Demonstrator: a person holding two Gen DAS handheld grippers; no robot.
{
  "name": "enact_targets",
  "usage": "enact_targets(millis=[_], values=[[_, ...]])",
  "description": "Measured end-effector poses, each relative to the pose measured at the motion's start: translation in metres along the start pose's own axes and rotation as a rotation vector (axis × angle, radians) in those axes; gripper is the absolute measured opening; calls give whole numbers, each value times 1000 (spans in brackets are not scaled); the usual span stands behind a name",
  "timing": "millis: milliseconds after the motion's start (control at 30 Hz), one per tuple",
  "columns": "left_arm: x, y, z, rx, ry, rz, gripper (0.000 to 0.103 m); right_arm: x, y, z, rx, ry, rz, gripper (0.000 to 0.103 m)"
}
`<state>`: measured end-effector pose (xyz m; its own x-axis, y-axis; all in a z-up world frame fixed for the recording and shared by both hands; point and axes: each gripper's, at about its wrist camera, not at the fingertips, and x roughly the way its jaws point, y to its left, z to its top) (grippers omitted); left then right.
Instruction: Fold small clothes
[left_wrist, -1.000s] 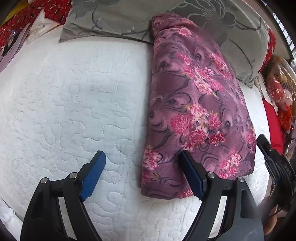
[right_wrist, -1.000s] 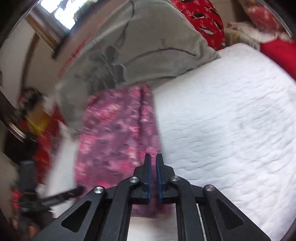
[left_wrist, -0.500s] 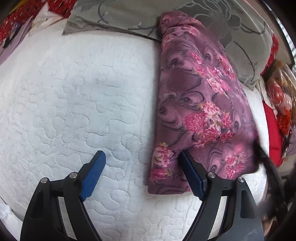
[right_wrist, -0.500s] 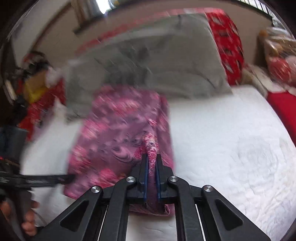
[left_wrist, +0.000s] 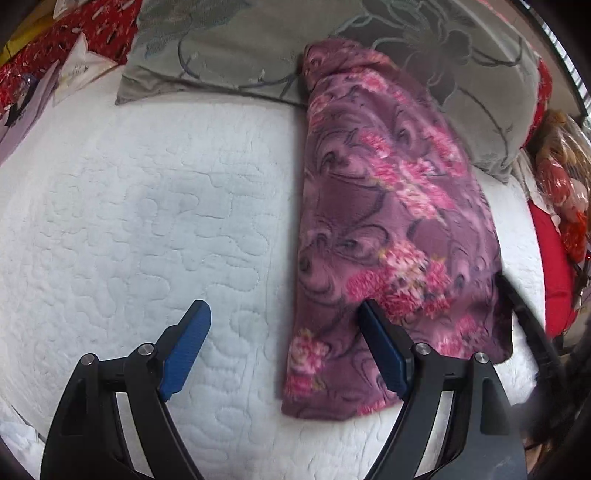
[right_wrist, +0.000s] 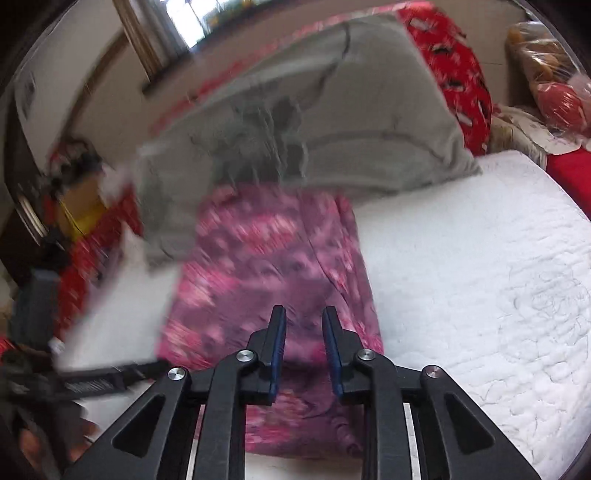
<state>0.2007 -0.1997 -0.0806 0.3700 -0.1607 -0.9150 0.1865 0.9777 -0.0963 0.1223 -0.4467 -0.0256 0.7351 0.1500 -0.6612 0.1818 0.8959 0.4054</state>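
While the purple floral garment (left_wrist: 388, 229) lies folded into a long strip on the white quilted bedcover (left_wrist: 147, 221), its long axis runs from about six o'clock to twelve o'clock in both wrist views, its far end resting against the grey pillow (left_wrist: 461, 74); the right gripper (right_wrist: 303, 317) hovers directly over the strip's near end, jaws opening with nothing clamped between the pads, cloth merely visible behind them; the left gripper (left_wrist: 284, 317) stands released and wide, one finger over bare cover, the other over the strip's left edge at its two o'clock; the right hand seems nearer for the next crosswise fold, I judge; no readable writing or brand shows anywhere.
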Motion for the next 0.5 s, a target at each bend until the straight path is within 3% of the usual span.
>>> enact_targets(millis=[33, 67, 167, 233, 300, 333, 367, 433, 467, 500], values=[[4, -1, 0, -1, 8, 0, 83, 19, 0, -5, -18, 84, -38, 19], [5, -2, 2, 2, 9, 2, 83, 25, 1, -7, -23, 105, -46, 19], [-6, 3, 3, 1, 4, -21, 83, 21, 7, 1, -21, 96, -45, 22], [-16, 5, 16, -27, -30, -66, 83, 13, 7, 15, 9, 66, 13, 23], [-21, 4, 33, -47, -55, -91, 83, 8, 0, 29, 30, 39, 17, 41], [-20, 3, 40, -49, -53, -91, 83, 13, -3, 40, 40, 40, 2, 56], [-17, 1, 47, -49, -44, -88, 83, 18, -6, 47, 41, 51, -10, 58], [0, 0, 61, -57, -10, -79, 83, 39, -9, 55, 31, 102, -36, 58], [8, 1, 64, -63, 9, -84, 83, 47, -15, 54, 25, 132, -35, 52], [15, 5, 68, -70, 24, -92, 84, 58, -16, 52, 11, 177, -23, 39]])
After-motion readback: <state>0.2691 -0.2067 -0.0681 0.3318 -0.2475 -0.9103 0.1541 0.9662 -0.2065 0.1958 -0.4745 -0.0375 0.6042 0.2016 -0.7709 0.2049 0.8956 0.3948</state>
